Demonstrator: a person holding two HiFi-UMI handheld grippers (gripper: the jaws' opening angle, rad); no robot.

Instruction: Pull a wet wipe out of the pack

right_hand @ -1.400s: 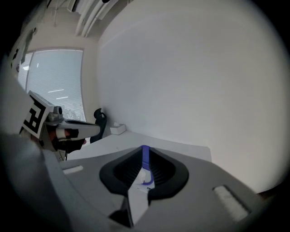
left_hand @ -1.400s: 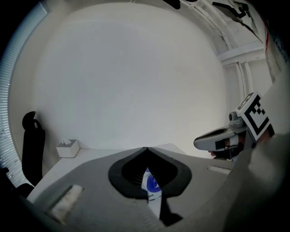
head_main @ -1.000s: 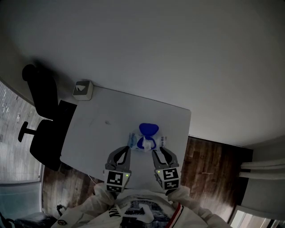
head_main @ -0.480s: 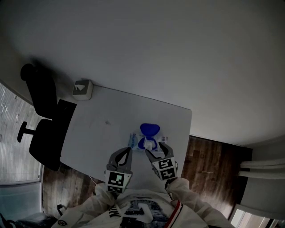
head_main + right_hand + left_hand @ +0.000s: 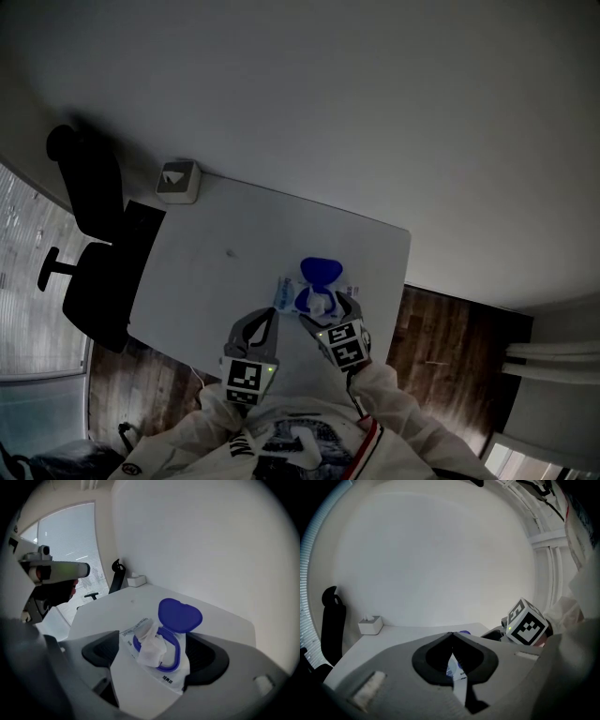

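Note:
The wet wipe pack lies near the front of the white table. Its blue heart-shaped lid stands open, and a white wipe sticks up from the opening. My right gripper hangs just over the pack, jaws opening wide on either side of the wipe without touching it. In the head view the right gripper sits at the pack's near edge. My left gripper rests to the left of the pack, shut and empty. A sliver of the pack shows behind the left gripper.
A small white box stands at the table's far left corner. A black office chair is beside the table's left edge. Dark wood floor lies to the right. A plain wall is behind the table.
My right gripper has dropped forward onto the pack and its jaws have spread from nearly shut to wide. The left gripper has stayed put.

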